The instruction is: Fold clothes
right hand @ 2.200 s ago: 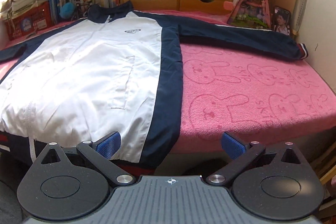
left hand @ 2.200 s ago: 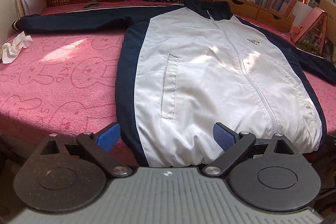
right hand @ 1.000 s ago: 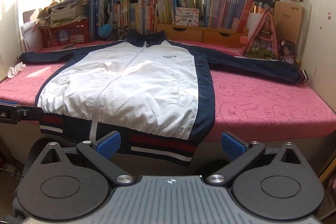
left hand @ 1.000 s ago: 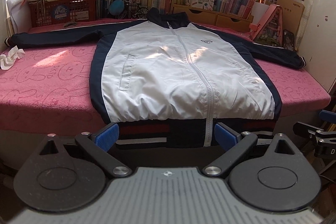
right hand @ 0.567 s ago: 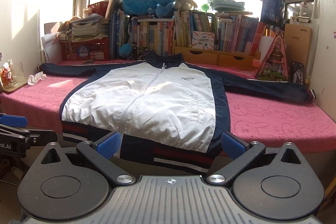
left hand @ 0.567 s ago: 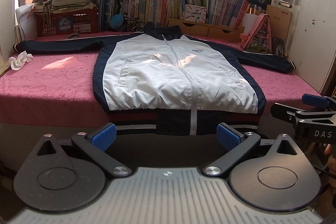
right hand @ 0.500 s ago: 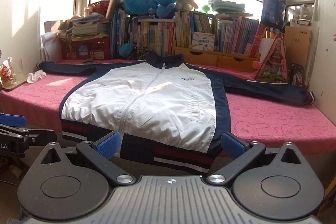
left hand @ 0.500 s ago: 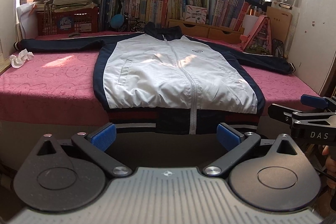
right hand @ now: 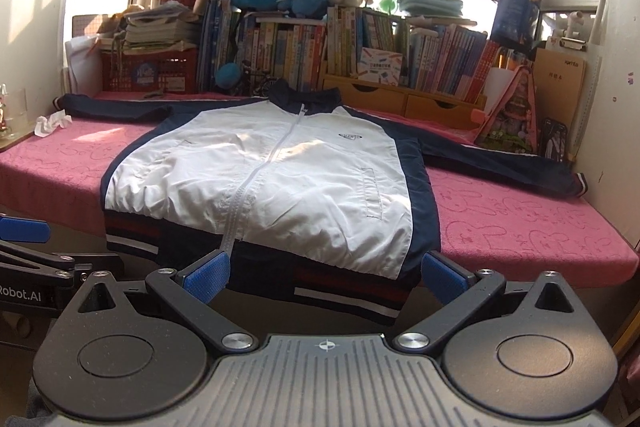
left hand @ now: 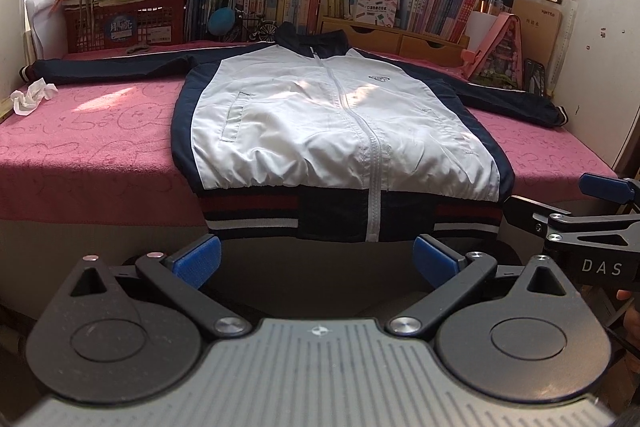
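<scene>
A white and navy zip-up jacket (left hand: 312, 123) is laid flat, front up, on the pink towel (left hand: 92, 143) that covers the tabletop, sleeves spread to both sides and the striped hem hung over the near edge. The left claw (left hand: 316, 261) and right claw (right hand: 326, 273) are held wide open and empty, short of the hem.

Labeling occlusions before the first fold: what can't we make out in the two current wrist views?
- Jacket back panel: both views, it lies front up.
- Chest logo text: too small in both views.
- Hem lower edge: right wrist view, partly behind the right claw fingers.
- Right claw body: left wrist view, cut off by the right edge.
- Left claw body: right wrist view, cut off by the left edge.
</scene>
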`<state>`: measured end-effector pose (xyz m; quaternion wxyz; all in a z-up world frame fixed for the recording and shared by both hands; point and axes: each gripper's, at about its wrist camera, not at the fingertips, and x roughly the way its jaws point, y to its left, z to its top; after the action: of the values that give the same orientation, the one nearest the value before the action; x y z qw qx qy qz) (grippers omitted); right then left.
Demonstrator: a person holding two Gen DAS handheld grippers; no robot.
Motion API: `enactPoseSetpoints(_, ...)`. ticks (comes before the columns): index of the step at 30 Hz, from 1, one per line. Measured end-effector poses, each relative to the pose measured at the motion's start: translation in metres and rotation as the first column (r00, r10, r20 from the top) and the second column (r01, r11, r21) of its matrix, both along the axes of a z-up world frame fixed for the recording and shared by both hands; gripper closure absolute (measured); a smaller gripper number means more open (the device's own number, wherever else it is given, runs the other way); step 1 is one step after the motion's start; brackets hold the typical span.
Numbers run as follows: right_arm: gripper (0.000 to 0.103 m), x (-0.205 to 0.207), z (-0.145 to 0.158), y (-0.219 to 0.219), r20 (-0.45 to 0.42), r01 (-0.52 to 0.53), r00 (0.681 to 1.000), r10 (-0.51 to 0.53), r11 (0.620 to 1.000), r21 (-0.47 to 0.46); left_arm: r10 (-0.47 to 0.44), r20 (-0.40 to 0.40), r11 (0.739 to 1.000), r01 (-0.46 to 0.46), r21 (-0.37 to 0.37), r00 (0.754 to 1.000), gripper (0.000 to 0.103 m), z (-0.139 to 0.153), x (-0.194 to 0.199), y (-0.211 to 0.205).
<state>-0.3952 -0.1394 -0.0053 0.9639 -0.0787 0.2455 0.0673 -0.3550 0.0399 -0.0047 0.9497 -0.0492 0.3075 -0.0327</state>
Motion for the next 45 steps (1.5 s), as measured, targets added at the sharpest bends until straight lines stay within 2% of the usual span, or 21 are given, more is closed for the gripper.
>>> enactPoseSetpoints(26,0.0,-0.001,-0.007,0.007,-0.018,-0.049,0.999,0.048,0.997,-0.059,0.001,-0.023,0.999,-0.001,0.034,1.0,0.0,-0.006,0.004,0.003)
enactPoseSetpoints(45,0.0,0.002,-0.012,0.004,-0.018,-0.042,0.999,0.041,0.995,-0.09,-0.024,-0.043,0.998,0.026,0.056,0.999,0.0,-0.007,0.012,-0.004)
